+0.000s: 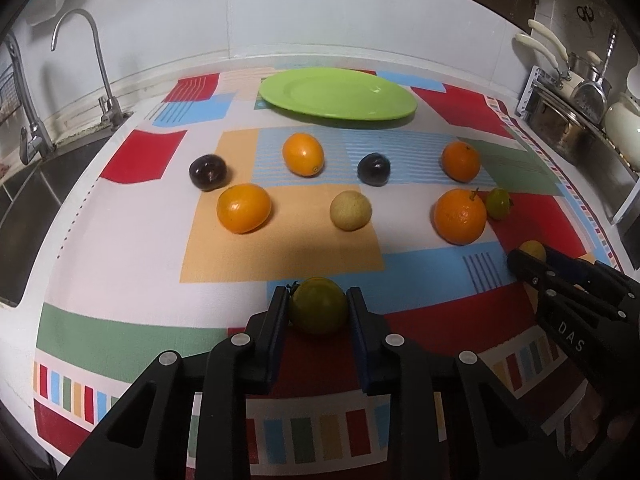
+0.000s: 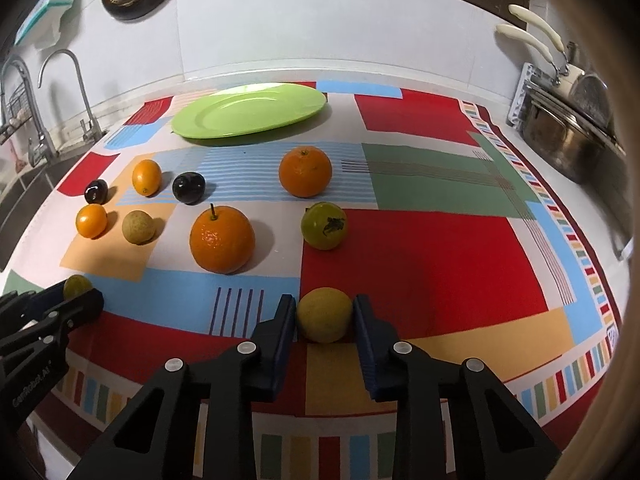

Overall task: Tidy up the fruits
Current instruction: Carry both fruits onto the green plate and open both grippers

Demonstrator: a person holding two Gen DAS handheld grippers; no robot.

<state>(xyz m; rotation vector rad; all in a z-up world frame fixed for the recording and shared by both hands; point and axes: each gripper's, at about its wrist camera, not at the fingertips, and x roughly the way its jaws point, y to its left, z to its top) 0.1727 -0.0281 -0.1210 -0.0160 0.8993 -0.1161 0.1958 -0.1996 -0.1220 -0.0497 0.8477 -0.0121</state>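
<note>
My left gripper (image 1: 319, 300) is shut on a green-yellow fruit (image 1: 318, 310) low over the cloth's near edge. My right gripper (image 2: 325, 308) is shut on a yellow fruit (image 2: 324, 314), also low at the near edge; it also shows in the left wrist view (image 1: 532, 250). An empty green plate (image 1: 338, 94) sits at the back. Several fruits lie between: oranges (image 2: 222, 238) (image 2: 305, 171), small oranges (image 1: 244, 208) (image 1: 303, 155), two dark plums (image 1: 208, 172) (image 1: 374, 169), a beige fruit (image 1: 351, 211) and a green fruit (image 2: 324, 225).
A patchwork cloth (image 2: 420, 264) covers the counter. A sink with taps (image 1: 80, 80) lies at the left. Pots and pans (image 2: 568, 136) stand at the right edge. A white wall (image 1: 320, 20) runs behind the plate.
</note>
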